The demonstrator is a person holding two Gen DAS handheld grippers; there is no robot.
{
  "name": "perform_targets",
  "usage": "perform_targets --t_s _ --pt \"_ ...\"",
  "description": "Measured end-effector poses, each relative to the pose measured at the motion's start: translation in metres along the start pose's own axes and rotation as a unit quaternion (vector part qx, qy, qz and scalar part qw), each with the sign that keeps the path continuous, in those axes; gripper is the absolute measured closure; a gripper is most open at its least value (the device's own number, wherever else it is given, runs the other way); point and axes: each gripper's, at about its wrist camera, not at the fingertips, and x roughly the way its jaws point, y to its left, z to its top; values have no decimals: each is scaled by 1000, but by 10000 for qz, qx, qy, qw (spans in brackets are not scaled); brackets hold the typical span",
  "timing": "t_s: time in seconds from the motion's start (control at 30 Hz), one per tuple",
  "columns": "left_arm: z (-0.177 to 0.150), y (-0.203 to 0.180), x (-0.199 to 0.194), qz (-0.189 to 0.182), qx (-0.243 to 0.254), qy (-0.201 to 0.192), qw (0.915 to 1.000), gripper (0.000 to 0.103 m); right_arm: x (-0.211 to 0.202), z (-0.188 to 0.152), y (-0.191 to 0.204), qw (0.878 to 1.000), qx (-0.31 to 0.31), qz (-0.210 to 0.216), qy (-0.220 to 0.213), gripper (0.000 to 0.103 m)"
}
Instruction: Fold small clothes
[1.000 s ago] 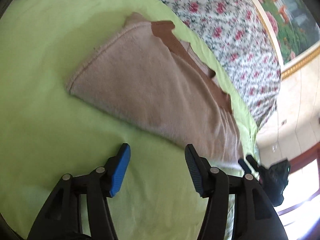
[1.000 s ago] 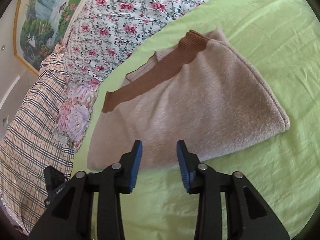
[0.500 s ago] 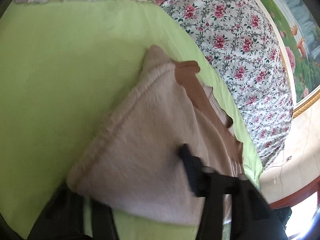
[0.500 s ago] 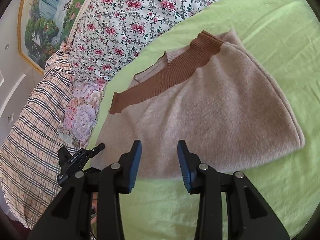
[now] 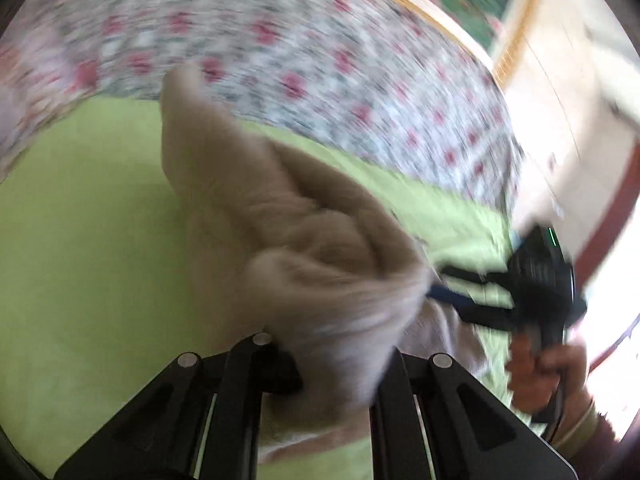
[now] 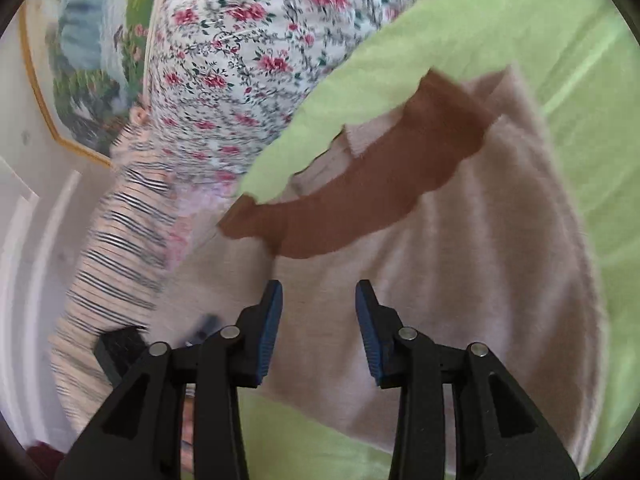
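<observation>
A beige fuzzy sweater [image 6: 472,248] with a brown ribbed band [image 6: 360,208] lies folded on the green sheet [image 6: 520,28]. In the blurred left wrist view my left gripper [image 5: 332,364] has the sweater's edge [image 5: 312,272] bunched between its jaws and lifted off the sheet; its fingertips are hidden by the cloth. My right gripper [image 6: 318,316] is open, its blue pads [image 6: 270,320] just over the sweater's near part, holding nothing. It also shows at the right of the left wrist view [image 5: 536,292], close to the lifted cloth.
A floral quilt [image 6: 240,60] lies along the far side of the bed, a plaid blanket [image 6: 112,248] beside it. A framed landscape painting [image 6: 88,52] hangs on the wall behind. Green sheet [image 5: 88,240] spreads to the left of the sweater.
My left gripper moved onto the sweater's edge, closed on it and lifted it into a bunch. My right gripper moved forward over the sweater, still open.
</observation>
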Motion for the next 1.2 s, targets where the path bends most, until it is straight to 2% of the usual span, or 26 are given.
perform_targets --t_s 0.03,0.07,0.17,0.33,0.4,0.47,0.53,0.67,0.77,0.93,1.07,1.2 --pt "-4 -12 13 -14 163 142 9998 94 6 5 -2 9999 57 91 100 39" --pt "-8 -19 22 -40 253 247 9994 94 13 9 -4 9997 116 158 159 33" --pt "-19 -29 50 -146 350 568 9977 94 34 20 -8 9979 256 419 412 33" --pt "-22 -30 55 -242 392 618 9970 94 79 32 0 9972 -6 -109 742 33" --pt "-22 -30 54 -234 431 646 9967 94 94 37 7 9963 -210 -356 752 37" --pt "-25 -32 55 -169 579 685 9958 94 108 43 17 9955 -392 -496 712 71" --pt "-26 -37 53 -88 728 687 9949 94 111 48 25 9943 -582 -605 651 85" --pt "-15 -55 44 -199 835 577 9946 93 82 58 53 9886 -1290 -651 419 87" --pt "-5 -79 52 -528 823 570 9936 93 51 68 57 9837 -1572 -819 290 87" --pt "-13 -121 94 -951 735 847 9891 93 12 80 20 9768 -1602 -1391 278 87" --pt "-30 -135 127 -1007 626 1175 9860 93 4 83 -21 9739 -1456 -1703 367 87" --pt "-35 -142 134 -967 629 1180 9863 93 -3 86 -23 9745 -1558 -1590 292 87"
